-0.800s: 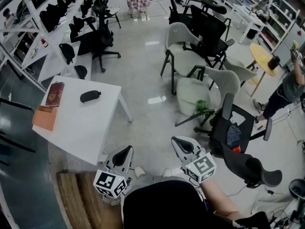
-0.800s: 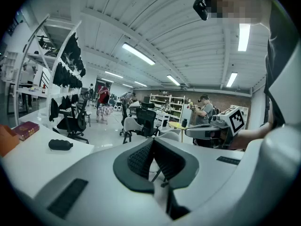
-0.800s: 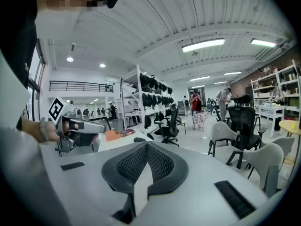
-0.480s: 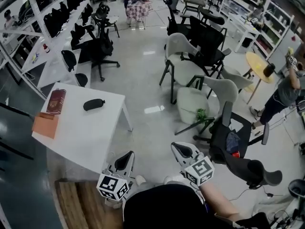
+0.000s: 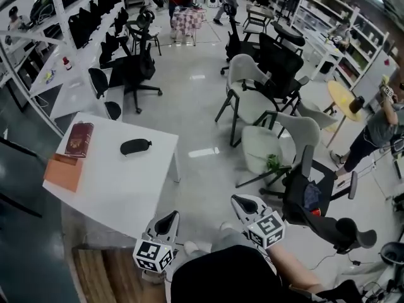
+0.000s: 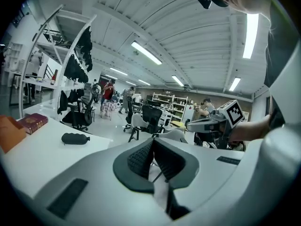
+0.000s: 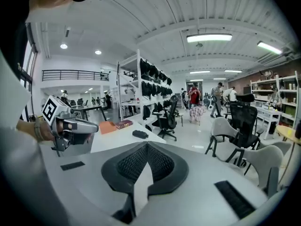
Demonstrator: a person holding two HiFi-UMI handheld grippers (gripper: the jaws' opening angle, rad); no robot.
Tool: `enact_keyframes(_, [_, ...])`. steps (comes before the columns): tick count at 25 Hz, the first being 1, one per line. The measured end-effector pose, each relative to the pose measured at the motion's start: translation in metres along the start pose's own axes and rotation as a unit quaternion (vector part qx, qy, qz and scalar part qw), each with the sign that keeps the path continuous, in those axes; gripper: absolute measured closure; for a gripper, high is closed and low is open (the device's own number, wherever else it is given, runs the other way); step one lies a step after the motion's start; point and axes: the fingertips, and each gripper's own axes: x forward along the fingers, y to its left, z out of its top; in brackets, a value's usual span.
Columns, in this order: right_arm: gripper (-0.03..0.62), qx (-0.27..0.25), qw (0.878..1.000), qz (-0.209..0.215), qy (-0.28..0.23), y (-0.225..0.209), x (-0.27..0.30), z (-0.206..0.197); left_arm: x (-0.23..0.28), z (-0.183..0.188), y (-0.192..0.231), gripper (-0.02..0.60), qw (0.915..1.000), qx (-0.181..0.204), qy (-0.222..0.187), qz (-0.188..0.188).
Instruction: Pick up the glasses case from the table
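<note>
A black glasses case [image 5: 135, 146] lies on the white table [image 5: 120, 188], towards its far right side. It also shows in the left gripper view as the same case [image 6: 74, 138] and, small, in the right gripper view [image 7: 140, 134]. My left gripper [image 5: 168, 220] hangs near the table's front corner, well short of the case, jaws shut and empty. To its right, over the floor, my right gripper [image 5: 243, 203] is shut with nothing in it. Both point forward and slightly down.
A dark red book [image 5: 79, 139] and an orange pad [image 5: 62, 172] lie at the table's left end. Grey and black office chairs [image 5: 252, 100] crowd the floor to the right. A wooden surface [image 5: 107, 270] lies below the table's near edge. People stand at the back and right.
The view has shifted: the table and case now sit slightly lower and further right in the head view. Both grippers stay close to the body, still shut.
</note>
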Motion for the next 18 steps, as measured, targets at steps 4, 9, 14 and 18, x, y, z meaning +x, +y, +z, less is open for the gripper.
enact_keyframes(4, [0.568, 0.005, 1.0, 0.012, 0.009, -0.009, 0.032, 0.004, 0.019, -0.002, 0.023, 0.565, 0.9999, -0.01, 0.01, 0.003])
enact_keyframes(9, [0.568, -0.012, 0.999, 0.038, 0.018, -0.038, 0.086, 0.012, 0.06, 0.01, 0.056, 0.565, 0.9996, -0.006, 0.021, 0.019])
enact_keyframes(14, [0.568, -0.018, 0.996, 0.085, 0.017, -0.096, 0.152, 0.039, 0.124, 0.04, 0.098, 0.565, 0.9979, -0.01, 0.028, 0.058])
enact_keyframes(18, [0.568, -0.011, 0.991, 0.129, 0.013, -0.14, 0.198, 0.066, 0.177, 0.069, 0.122, 0.565, 0.9956, -0.013, 0.031, 0.087])
